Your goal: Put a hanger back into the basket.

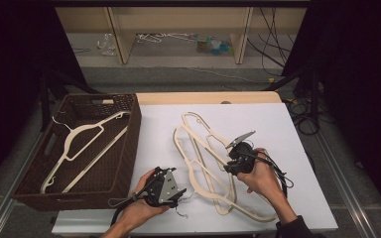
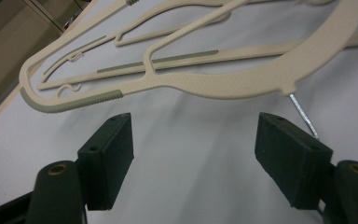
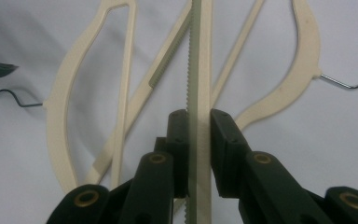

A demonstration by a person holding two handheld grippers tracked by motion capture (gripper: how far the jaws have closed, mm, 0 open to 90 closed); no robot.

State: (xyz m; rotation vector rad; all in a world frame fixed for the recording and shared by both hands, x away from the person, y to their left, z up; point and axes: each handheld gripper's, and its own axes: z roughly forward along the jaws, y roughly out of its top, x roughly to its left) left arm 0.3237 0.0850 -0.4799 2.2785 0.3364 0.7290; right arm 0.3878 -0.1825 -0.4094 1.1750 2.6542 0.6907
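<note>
tongs first: the left tongs (image 1: 174, 194), nearest the table's front edge, stand open with nothing between their pads, hovering just short of a cream hanger's curved shoulder and its wire hook (image 2: 303, 114), whose top is cut off behind the right pad. the right tongs (image 3: 199, 128) are clamped on the toothed bar of a cream hanger (image 3: 200, 70), which runs straight up between the jaws. in the high view the right tongs (image 1: 234, 161) sit over the pile of hangers (image 1: 198, 148) on the white table (image 1: 287, 129); how many lie overlapped there is hard to make out. farther left, a brown wicker basket (image 1: 129, 144) holds another hanger (image 1: 87, 148). beyond the table, a shelf (image 1: 178, 29) with small clutter stays too dim to read.
</note>
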